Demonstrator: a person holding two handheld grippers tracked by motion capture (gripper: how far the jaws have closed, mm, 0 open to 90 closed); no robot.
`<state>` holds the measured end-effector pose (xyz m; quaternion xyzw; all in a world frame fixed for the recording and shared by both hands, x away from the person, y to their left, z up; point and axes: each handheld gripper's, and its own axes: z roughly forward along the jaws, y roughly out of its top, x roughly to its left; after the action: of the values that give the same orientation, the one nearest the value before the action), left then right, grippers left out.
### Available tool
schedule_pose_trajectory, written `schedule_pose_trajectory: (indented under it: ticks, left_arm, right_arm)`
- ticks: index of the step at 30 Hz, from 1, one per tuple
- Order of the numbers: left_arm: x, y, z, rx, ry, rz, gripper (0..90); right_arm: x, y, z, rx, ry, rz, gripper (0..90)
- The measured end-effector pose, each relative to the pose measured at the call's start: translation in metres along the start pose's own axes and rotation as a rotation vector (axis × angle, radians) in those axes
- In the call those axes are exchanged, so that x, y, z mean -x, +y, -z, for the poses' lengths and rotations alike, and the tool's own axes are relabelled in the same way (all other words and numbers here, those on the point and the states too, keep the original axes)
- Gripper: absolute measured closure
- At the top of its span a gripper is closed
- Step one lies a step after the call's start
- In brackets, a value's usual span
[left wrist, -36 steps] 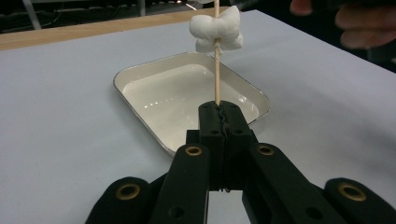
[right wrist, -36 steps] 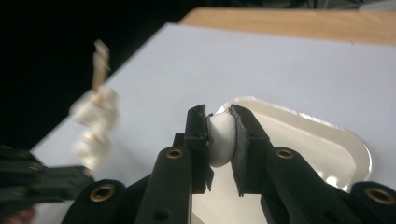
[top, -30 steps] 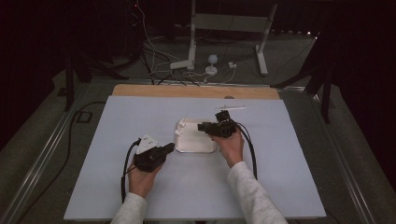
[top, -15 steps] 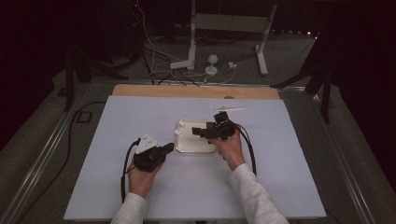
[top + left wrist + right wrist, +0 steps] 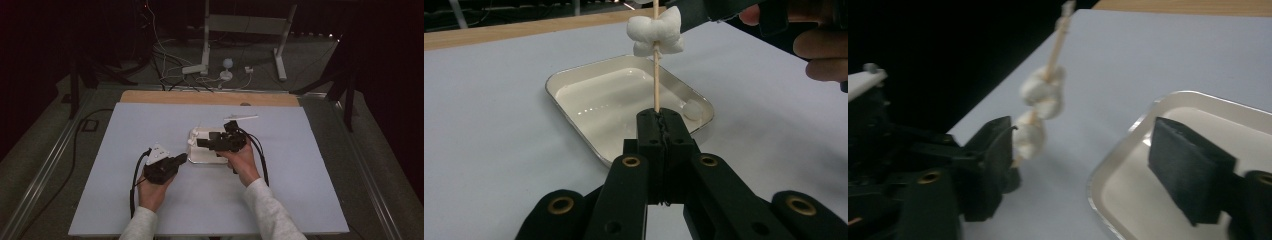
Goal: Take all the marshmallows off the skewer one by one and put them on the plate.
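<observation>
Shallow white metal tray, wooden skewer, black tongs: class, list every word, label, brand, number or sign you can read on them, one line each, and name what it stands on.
None: no readable text in any view.
Shallow white metal tray: plain.
Thin wooden skewer with white marshmallows: unmarked.
Black left tongs, black right tongs: no lettering visible.

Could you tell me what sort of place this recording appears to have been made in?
Probably a lab or recording studio rather than a kitchen: a pale work mat on a wooden tabletop, dark surroundings, loose cables and a metal stand on the floor behind it.
</observation>
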<state>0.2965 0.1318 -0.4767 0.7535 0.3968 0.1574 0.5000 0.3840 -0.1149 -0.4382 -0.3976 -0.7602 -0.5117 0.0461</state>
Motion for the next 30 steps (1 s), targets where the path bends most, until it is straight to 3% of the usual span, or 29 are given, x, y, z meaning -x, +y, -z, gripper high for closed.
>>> schedule_pose_trajectory:
  ticks: [12,30]
  left_arm:
    - [0.005,0.000,-0.002,0.014,-0.028,-0.022,90.0]
    - [0.005,-0.001,0.000,0.025,-0.010,-0.067,90.0]
  right_arm:
    - [-0.007,0.005,-0.011,0.023,0.121,-0.061,73.4]
    - [-0.012,0.011,0.000,0.075,0.063,-0.038,78.2]
